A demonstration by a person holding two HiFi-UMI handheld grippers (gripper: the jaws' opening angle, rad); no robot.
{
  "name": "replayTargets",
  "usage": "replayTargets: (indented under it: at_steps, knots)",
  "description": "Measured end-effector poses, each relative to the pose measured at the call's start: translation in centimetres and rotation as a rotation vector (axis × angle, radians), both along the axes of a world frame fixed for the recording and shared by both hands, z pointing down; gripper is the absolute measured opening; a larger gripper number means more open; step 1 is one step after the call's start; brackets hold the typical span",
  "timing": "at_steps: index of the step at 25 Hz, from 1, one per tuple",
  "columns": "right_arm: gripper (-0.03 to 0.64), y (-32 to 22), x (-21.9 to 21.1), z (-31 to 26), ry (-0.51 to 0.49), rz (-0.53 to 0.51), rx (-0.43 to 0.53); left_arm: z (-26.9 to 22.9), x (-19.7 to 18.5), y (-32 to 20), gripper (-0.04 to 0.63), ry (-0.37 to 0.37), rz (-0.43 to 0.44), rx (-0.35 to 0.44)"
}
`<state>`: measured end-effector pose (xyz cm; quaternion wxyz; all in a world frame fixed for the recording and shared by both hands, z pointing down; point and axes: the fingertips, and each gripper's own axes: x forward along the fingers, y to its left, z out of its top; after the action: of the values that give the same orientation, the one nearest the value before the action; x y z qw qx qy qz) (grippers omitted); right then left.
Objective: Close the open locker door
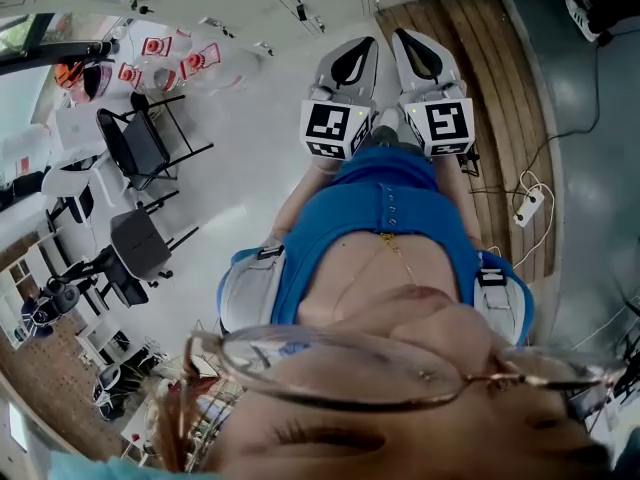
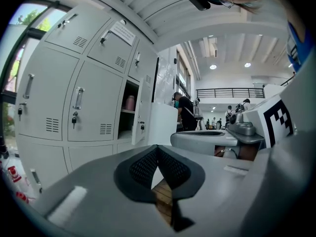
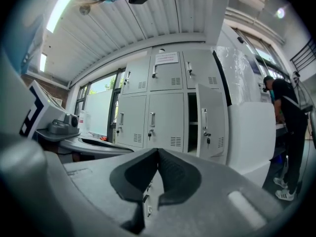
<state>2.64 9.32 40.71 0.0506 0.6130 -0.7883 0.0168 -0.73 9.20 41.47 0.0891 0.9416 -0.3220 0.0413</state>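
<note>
A bank of white lockers stands ahead. One locker door hangs open, hinged at its right, with a dark compartment beside it. The left gripper view shows the same open door farther off, and a pink thing on the shelf inside. My left gripper is shut with nothing in it. My right gripper is also shut and empty. In the head view both grippers, left and right, are held side by side in front of the body, well short of the lockers.
A person in black stands by a white counter right of the open door. Black chairs and white tables stand at the left. A wooden floor strip and a power strip with cables lie at the right.
</note>
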Motion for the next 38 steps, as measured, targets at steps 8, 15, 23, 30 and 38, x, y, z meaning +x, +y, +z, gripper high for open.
replayTargets:
  at_steps: [8, 15, 23, 30, 38]
  knots:
    - [0.002, -3.3, 1.2, 0.2, -0.004, -0.010, -0.006, 0.2, 1.1, -3.7, -0.003, 0.010, -0.014, -0.004]
    - [0.002, -8.1, 2.2, 0.1, 0.001, 0.034, 0.003, 0.1, 2.6, -8.7, -0.003, 0.030, 0.037, 0.003]
    - [0.002, -16.2, 4.6, -0.2, 0.013, 0.118, 0.007, -0.4, 5.5, -16.8, -0.003, 0.035, 0.147, 0.014]
    - [0.002, -22.6, 5.4, -0.7, 0.019, 0.158, 0.027, -0.2, 6.1, -23.0, -0.003, 0.029, 0.194, 0.020]
    - [0.002, -25.9, 6.6, -1.0, 0.011, 0.203, 0.031, -0.1, 6.9, -26.4, -0.003, 0.047, 0.253, 0.017]
